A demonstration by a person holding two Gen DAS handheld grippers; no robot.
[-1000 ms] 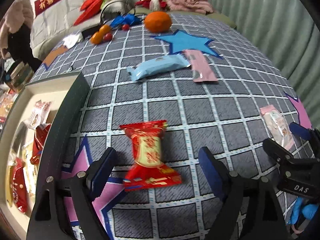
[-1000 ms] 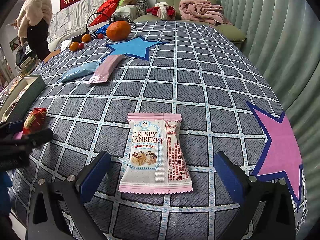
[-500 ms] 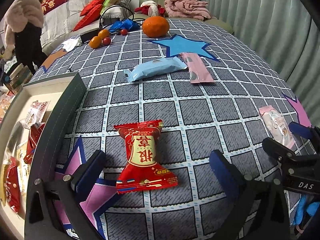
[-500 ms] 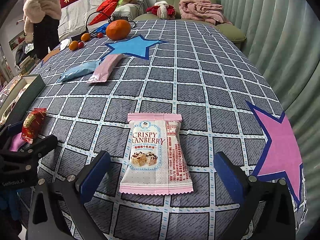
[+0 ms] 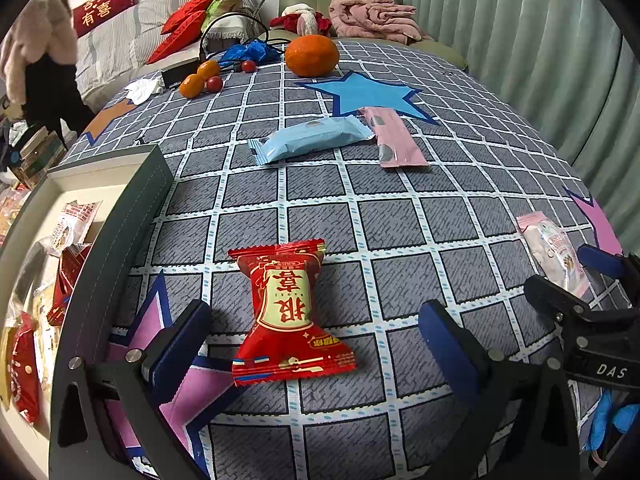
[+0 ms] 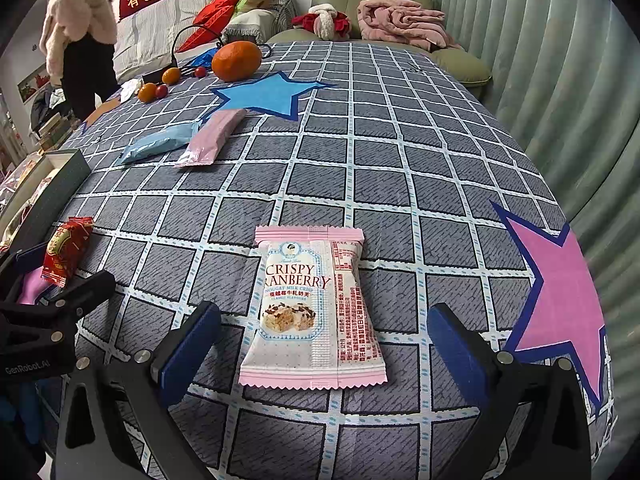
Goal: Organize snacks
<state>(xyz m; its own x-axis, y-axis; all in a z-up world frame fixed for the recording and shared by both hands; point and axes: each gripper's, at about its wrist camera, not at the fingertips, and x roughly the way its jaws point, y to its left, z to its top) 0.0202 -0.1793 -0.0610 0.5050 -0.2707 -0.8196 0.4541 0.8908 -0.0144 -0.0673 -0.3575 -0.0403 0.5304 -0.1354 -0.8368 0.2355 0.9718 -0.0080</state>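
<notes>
1. Left wrist view: our left gripper (image 5: pixel 314 344) stands spread wide, the red foil candy packet (image 5: pixel 290 314) lying loose between its fingers on the grey checked cloth (image 5: pixel 400 220), beside the dark-rimmed snack box (image 5: pixel 132 216).
2. Our right gripper (image 6: pixel 324 344) gapes too, straddling the untouched pink cranberry nougat packet (image 6: pixel 314 308).

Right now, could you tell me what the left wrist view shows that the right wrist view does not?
Only the left wrist view looks down into the box, with packets lying inside. Only the right wrist view shows the whole pink star and the printed front of the cranberry snack. Both show the red candy packet, the blue packet, the pink packet and the large orange.
</notes>
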